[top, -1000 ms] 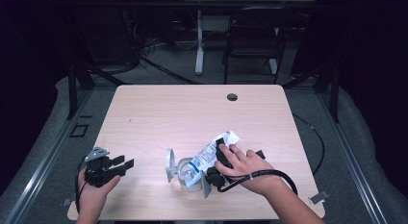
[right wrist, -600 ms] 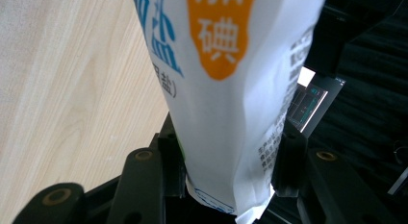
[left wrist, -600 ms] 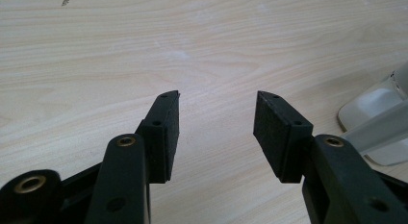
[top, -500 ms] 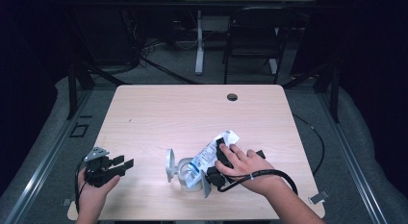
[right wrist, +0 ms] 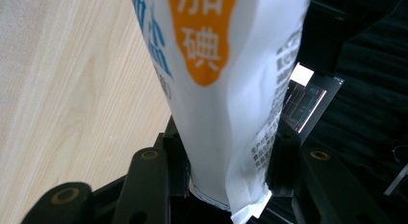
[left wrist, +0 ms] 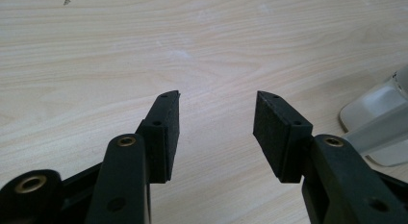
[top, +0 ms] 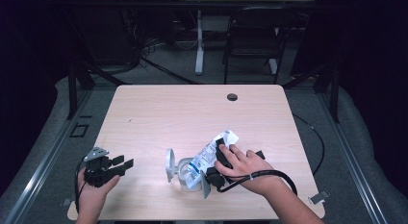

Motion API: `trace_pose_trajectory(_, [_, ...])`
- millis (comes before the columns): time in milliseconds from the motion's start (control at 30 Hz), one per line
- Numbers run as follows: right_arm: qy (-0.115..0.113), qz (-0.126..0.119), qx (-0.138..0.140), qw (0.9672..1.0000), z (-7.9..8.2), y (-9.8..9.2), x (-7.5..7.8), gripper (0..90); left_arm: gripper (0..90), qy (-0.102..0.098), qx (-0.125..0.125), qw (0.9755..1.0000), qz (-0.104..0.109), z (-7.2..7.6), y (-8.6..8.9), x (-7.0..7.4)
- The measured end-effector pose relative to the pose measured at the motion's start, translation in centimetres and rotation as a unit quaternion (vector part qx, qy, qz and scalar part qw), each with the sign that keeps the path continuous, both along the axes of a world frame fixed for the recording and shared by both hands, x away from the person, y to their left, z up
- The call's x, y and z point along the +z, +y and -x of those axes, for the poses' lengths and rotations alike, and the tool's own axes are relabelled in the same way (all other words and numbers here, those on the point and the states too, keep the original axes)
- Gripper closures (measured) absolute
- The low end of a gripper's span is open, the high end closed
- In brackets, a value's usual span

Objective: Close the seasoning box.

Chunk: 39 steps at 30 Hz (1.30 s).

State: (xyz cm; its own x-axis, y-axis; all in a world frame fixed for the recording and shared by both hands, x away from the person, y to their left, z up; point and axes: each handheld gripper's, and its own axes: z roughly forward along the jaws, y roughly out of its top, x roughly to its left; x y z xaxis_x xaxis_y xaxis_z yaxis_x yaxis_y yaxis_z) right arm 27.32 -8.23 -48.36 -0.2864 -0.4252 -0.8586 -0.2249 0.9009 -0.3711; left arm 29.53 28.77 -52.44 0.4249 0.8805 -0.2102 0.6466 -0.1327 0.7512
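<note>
White plastic with blue and orange print is what we have between the jaws of our right gripper (right wrist: pixel 226 185): a soft bag (top: pixel 211 154) of what looks like salt, its lower end pinched by both pads in the right gripper view. The jaws have just been closing, and the bag is between them and pressed on both sides, so we read this as a firm clamp on the bag.

From the high view, the bag lies tilted at the lower middle of the frame, its upper end pointing up and right, its lower end over a small pale container (top: pixel 185 167) with a flipped-open lid (top: pixel 169 164) standing at its left. Whether the bag's mouth touches the container's rim we cannot tell; our right hand (top: pixel 243 165) covers part of it.

Our left gripper (top: pixel 118 165) rests at the lower left of the high view, well apart from the bag, its jaws apart over bare wooden table (top: pixel 192 108) with nothing between them. At the right edge of the left gripper view we see a corner of the pale container.

We judge the work to be pouring from the bag into the container. Done so far: the lid is open and the bag is gripped and brought over. Left, as far as we can judge: tipping it, emptying what is wanted, then setting the bag down and closing the lid.
</note>
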Motion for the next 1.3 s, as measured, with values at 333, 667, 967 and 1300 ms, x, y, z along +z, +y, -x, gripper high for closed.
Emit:
trace_pose_trajectory(333, [-0.002,0.000,-0.001,1.0000,0.05,0.03,0.13,62.1,52.4,0.000,0.000,1.0000,0.001,-0.01,-0.05,-0.03])
trace_pose_trajectory(667, [-0.006,-0.003,-0.002,1.0000,0.00,-0.01,0.35,63.5,52.4,0.000,0.000,1.0000,0.000,-0.01,-0.03,-0.04])
trace_pose_trajectory(967, [-0.004,-0.002,-0.001,1.0000,0.03,-0.02,0.35,64.1,52.4,0.003,-0.001,1.0000,-0.001,-0.01,0.06,-0.02])
trace_pose_trajectory(1300, [-0.005,-0.003,-0.001,1.0000,0.07,0.01,0.36,64.9,52.4,-0.003,0.004,1.0000,0.003,-0.02,0.00,-0.12])
